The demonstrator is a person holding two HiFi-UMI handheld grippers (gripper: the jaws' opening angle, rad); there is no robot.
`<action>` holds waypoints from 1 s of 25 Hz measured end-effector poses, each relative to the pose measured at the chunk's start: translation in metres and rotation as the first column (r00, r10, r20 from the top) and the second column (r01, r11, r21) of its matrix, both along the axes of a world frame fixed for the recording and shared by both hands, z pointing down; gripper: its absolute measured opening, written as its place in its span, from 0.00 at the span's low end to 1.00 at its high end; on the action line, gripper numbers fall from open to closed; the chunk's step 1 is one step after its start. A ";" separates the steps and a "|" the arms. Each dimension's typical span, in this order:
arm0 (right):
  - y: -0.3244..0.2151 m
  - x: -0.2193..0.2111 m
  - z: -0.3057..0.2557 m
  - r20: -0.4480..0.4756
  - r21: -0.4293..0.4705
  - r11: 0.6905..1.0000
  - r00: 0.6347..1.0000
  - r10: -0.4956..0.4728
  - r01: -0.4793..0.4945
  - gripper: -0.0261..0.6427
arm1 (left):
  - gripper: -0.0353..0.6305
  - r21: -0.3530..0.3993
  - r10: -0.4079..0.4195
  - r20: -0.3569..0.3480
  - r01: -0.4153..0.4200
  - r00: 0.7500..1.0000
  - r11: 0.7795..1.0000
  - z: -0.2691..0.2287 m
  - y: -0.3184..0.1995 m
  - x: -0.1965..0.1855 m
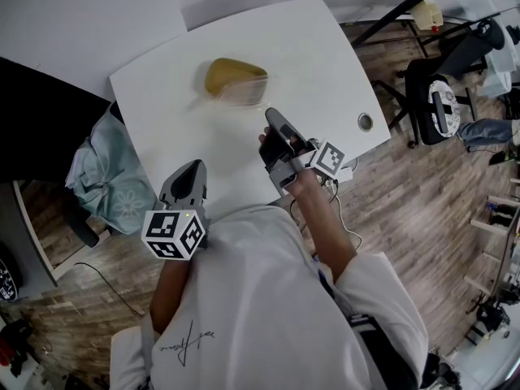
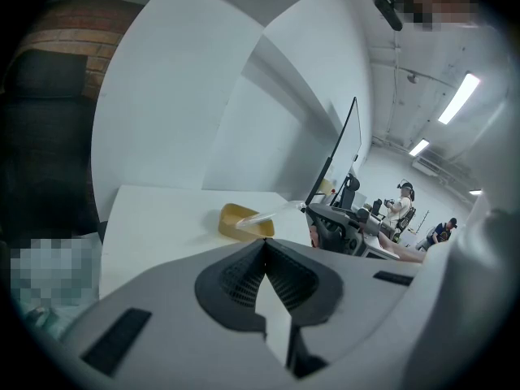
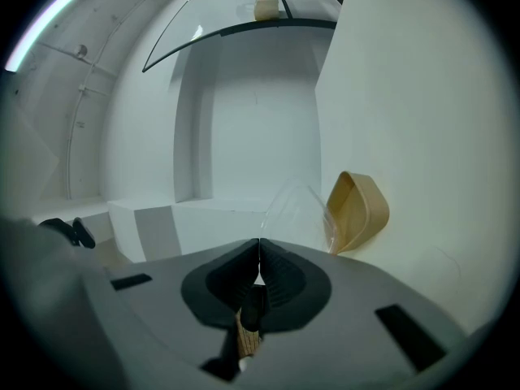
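Tan tray (image 1: 227, 77) sits on white bench (image 1: 317, 63), far half, ahead of both tongs and touching neither. Its long axis runs approx. left-right in the head view. Clear lid (image 1: 252, 90) lies over its right end.

Left tongs (image 1: 197, 167): tips together, nothing between; near bench's front edge.

Right tongs (image 1: 271, 114): tips together, nothing between; nearer the tray, pointing toward it.

Lid outline faint and glare-washed. Tray contents not discernible. Person's torso covers bench's near edge.
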State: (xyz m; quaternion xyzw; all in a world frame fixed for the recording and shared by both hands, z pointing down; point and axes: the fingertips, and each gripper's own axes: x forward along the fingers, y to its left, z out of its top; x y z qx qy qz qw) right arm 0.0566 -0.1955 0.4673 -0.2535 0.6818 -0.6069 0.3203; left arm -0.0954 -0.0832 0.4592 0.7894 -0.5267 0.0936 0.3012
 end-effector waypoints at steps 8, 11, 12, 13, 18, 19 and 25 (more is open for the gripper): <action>0.011 -0.002 -0.003 -0.005 0.002 1.000 1.000 -0.012 0.012 0.06 | 0.06 0.004 0.002 -0.001 -0.002 1.000 1.000 -0.001 0.001 0.001; 0.014 -0.002 -0.004 -0.020 0.006 1.000 1.000 -0.011 0.011 0.06 | 0.06 0.003 0.001 -0.002 -0.001 1.000 1.000 -0.001 0.000 0.001; 0.015 -0.002 -0.005 -0.022 0.007 1.000 1.000 -0.010 0.010 0.06 | 0.06 0.002 0.001 -0.002 -0.001 1.000 1.000 -0.001 0.001 0.001; 0.017 -0.002 -0.006 -0.021 0.008 1.000 1.000 -0.009 0.009 0.06 | 0.06 0.002 0.001 -0.002 -0.001 1.000 1.000 -0.001 0.001 0.001; 0.023 -0.007 -0.011 -0.046 0.027 1.000 0.999 -0.012 0.013 0.06 | 0.06 0.005 0.005 -0.006 -0.005 1.000 1.000 -0.001 0.001 0.001; 0.024 -0.008 -0.011 -0.056 0.030 0.999 0.998 -0.013 0.015 0.06 | 0.06 0.006 0.006 -0.008 -0.006 1.000 1.000 -0.002 0.002 0.001; 0.035 -0.016 -0.013 -0.065 0.034 0.999 0.997 -0.037 0.039 0.06 | 0.06 0.007 0.000 -0.009 0.000 1.000 1.000 -0.001 0.003 -0.001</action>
